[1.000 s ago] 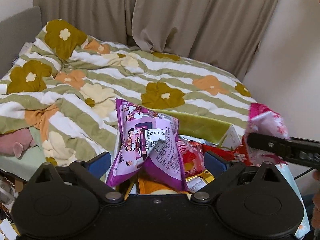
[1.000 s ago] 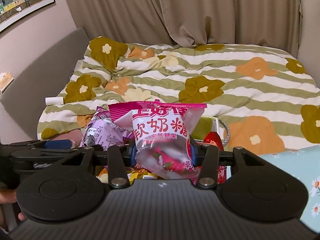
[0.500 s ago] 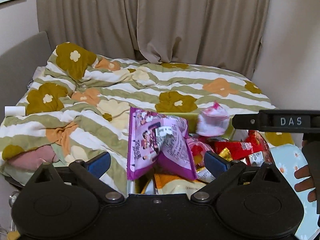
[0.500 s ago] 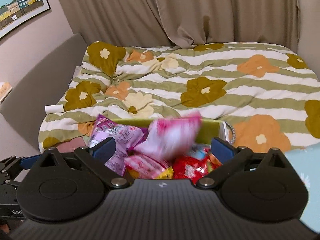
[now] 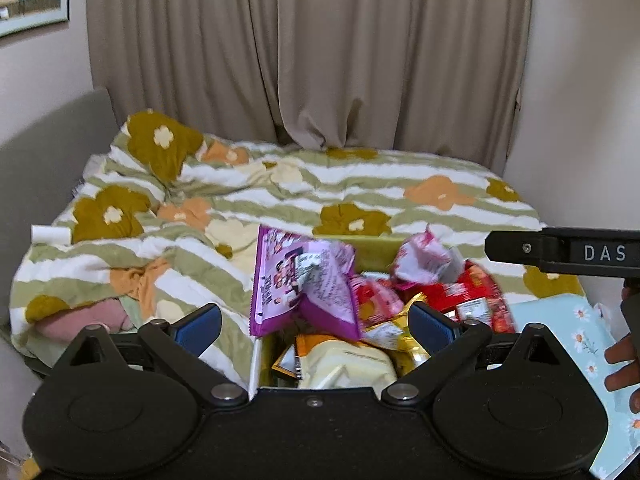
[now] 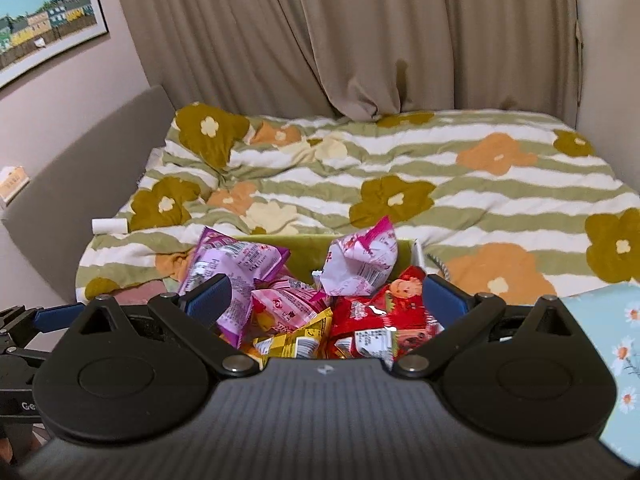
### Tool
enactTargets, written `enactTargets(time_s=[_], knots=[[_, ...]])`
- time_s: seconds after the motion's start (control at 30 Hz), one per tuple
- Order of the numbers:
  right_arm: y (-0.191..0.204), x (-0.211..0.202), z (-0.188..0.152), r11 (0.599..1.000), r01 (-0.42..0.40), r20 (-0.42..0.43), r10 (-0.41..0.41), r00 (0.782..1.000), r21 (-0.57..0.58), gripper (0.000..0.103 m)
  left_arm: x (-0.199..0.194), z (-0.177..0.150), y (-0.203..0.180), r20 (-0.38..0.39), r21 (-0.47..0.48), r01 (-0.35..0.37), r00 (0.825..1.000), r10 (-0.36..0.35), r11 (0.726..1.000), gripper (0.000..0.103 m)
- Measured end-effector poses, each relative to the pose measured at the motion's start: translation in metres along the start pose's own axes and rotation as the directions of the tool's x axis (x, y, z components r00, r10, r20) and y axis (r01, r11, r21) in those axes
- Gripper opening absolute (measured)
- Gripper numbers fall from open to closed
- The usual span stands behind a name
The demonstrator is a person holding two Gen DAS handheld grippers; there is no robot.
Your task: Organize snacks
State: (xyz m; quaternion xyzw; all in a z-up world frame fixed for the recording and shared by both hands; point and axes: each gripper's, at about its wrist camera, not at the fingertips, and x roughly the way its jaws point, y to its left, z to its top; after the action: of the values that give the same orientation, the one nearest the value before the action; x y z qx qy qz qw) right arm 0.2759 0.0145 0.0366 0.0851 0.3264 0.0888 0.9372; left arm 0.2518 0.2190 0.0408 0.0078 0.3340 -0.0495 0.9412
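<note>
I am holding my right hand-held gripper (image 6: 324, 300) with its jaws spread wide and nothing between the pads; it is hovering just above the snack pile. My left hand-held gripper (image 5: 316, 322) is likewise standing open and empty, looking down on the same pile from the other side. Below both, the green box (image 6: 308, 246) is sitting at the foot of the bed (image 6: 440, 184) and is brimming: a purple packet (image 5: 300, 280) is leaning against its left edge and poking above the rim, a pink-and-white candy bag (image 6: 360, 264) is lying on top toward the back, and red packets (image 6: 384, 320) and yellow packets (image 6: 296, 340) are filling the front. I am judging the gathering as nearly done, since I am seeing no loose snacks on the quilt. What is remaining, I think, is tidying: the purple packet and the candy bag are sitting loosely and could slide off.
</note>
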Motion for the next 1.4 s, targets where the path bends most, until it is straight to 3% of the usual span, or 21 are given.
enactTargets(time_s=[0.23,0.5,0.73,1.0,1.4], knots=[[-0.016,-0.086,-0.012,0.994,0.073,0.097,-0.065,0.993,-0.084,0.103,-0.072,-0.011,-0.049,0.119,0.002,-0.029,0.993,0.029,1.000,0.103],[-0.057,-0.164,-0.050,0.982,0.171,0.105,-0.161,0.981,-0.086,0.103,-0.132,-0.038,-0.100,0.215,0.018,-0.053,0.975,0.048,0.998,0.103],[-0.090,-0.204,-0.097,0.969,0.240,0.064,-0.236,0.970,-0.060,0.103,-0.149,-0.073,-0.135,0.186,0.076,-0.064,0.981,0.049,0.995,0.103],[-0.107,-0.225,-0.143,0.966,0.255,-0.009,-0.256,0.967,-0.050,0.103,-0.153,-0.116,-0.153,0.136,0.091,-0.033,0.990,0.020,0.995,0.103],[-0.114,-0.232,-0.162,0.964,0.262,-0.023,-0.263,0.965,-0.038,0.103,-0.164,-0.131,-0.162,0.126,0.089,-0.059,0.991,0.047,0.994,0.103]])
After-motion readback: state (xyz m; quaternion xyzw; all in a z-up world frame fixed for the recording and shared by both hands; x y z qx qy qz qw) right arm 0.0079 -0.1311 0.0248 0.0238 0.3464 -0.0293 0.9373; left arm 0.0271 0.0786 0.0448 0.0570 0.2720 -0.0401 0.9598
